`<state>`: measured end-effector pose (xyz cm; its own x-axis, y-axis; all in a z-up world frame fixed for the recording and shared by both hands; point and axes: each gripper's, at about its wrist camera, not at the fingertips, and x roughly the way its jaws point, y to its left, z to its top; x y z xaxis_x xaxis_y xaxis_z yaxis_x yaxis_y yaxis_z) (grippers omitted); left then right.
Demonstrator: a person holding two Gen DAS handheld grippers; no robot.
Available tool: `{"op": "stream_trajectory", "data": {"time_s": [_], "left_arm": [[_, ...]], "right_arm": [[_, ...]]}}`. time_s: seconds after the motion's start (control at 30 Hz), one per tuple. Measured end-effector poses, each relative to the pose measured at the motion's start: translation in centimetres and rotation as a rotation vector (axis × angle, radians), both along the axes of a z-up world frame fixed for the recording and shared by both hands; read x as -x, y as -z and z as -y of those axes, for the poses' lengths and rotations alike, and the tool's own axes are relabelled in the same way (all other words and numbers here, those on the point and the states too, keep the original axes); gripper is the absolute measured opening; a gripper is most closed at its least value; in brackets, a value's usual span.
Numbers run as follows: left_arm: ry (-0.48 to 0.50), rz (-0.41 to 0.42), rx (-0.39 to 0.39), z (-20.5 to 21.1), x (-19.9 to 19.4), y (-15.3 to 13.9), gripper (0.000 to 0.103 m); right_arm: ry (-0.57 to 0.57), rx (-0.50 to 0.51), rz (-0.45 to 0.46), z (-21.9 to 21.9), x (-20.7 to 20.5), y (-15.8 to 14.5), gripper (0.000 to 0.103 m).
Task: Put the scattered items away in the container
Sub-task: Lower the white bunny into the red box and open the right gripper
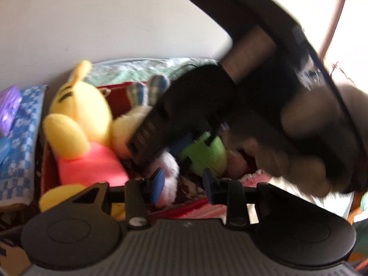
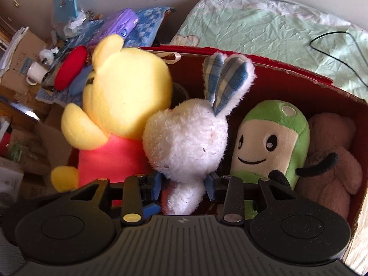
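1. Right claw: clenched on the rabbit. Both blue pads press into the narrow part below its head. The rabbit stands upright, its checked ears up. Its lower body hangs between my fingers, towards the camera.

2. Rabbit position: over the middle of the red box, between the bear and the green toy. Its head touches the bear's. Whether its lower end rests on the box floor I cannot tell; my claw's body hides it.

3. Box contents: the bear, yellow with a red shirt, sits at the left end with its back to the right camera. The green toy stands right of the rabbit, face to that camera. A pink toy lies against the right wall, touching the green toy.

4. Left claw: released. The jaws stand apart. White fur of the rabbit lies against one pad; the other pad is clear of it. This view is blurred, so contact is read only roughly.

5. In the left view my right claw crosses the frame from the upper right, with a hand around its grip. Its tip is down among the toys.

6. Surroundings: the box lies on a pale green sheet. A black cable runs over the sheet behind the box. A white mug stands in the clutter on the left, outside the box.
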<state>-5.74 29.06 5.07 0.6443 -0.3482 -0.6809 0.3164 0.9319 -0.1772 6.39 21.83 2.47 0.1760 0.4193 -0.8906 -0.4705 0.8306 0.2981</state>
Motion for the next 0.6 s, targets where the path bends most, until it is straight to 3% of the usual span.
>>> {"op": "stream_trajectory", "data": {"time_s": [0.33, 0.6], "left_arm": [[0.057, -0.008, 0.027, 1.5, -1.1, -0.1, 0.031], [-0.075, -0.122, 0.063, 0.5, -4.1, 1.9, 0.036]], "right_arm": [[-0.066, -0.016, -0.132, -1.0, -1.1, -0.2, 0.042], [-0.1, 0.016, -0.101, -1.7, -1.1, 0.0, 0.045]]}}
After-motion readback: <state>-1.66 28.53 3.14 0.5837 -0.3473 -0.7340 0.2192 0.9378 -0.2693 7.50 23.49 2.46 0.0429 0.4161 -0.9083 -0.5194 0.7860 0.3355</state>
